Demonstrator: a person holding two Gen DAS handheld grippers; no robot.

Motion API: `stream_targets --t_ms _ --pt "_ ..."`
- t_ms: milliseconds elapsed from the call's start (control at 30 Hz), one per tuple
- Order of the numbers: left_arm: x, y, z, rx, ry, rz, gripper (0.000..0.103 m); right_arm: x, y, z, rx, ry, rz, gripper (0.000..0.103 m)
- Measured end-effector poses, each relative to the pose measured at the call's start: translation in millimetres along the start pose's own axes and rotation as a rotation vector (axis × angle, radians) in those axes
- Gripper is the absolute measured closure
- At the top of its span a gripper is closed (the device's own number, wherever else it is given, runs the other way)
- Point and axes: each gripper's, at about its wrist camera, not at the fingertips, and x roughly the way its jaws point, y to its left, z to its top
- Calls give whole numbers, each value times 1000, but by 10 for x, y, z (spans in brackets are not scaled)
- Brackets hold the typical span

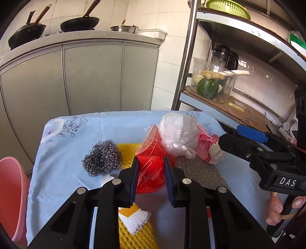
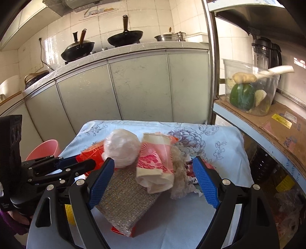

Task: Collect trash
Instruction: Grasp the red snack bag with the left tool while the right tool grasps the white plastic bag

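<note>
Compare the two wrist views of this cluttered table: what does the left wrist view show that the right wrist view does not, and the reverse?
Only the left wrist view shows the steel wool ball, the yellow foam net and the green basket on the top shelf. Only the right wrist view shows the crumpled beige paper beside the pink-printed wrapper. Both show the white plastic bag ball, the red packet, the silver scouring cloth, the pink bin and the two woks on the counter.

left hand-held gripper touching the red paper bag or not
Touching: in the left wrist view the left hand-held gripper has both pads pressed against the red paper bag.
</note>
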Motion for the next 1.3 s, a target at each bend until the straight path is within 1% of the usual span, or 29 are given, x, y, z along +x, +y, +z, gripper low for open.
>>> stream_targets --t_ms 100,233,300,367,467,500,533,567,600,633,667,767,867,1067,1300 --pt "-25 -1 -29 2 4 -7 82 22 90 52 -28 -2 21 19" --pt "-34 12 -67 -1 8 -12 84 75 231 162 -50 -1 79 19" --pt "-34 24 -71 -8 9 -14 84 135 316 215 -75 4 82 19" --pt "-41 32 -76 -12 6 -17 84 230 369 242 -92 27 92 33" --pt "-40 47 -89 -15 5 -20 84 398 414 245 -96 91 106 44" --pt "-41 55 -94 -18 5 -21 84 432 422 236 -94 105 104 46" --pt "-45 63 -102 -21 4 -24 84 475 421 226 -89 126 98 51" --pt "-50 70 -106 -24 3 -26 84 503 418 209 -82 141 96 60" --pt "-57 77 -112 -26 2 -27 84 521 406 185 -72 153 98 65" --pt "-64 86 -118 -28 0 -29 84 542 386 171 -57 171 105 73" --pt "-71 92 -121 -30 -1 -31 84 560 375 157 -45 179 113 78" --pt "-116 100 -129 -34 -11 -36 84 546 361 144 -27 182 121 86" --pt "-179 120 -136 -38 -25 -34 84 488 374 149 -16 175 118 87" --pt "-377 205 -129 -59 -66 -26 85 312 439 173 -7 133 117 88" --pt "-654 344 -83 -91 -130 24 85 104 571 260 -40 77 115 88"
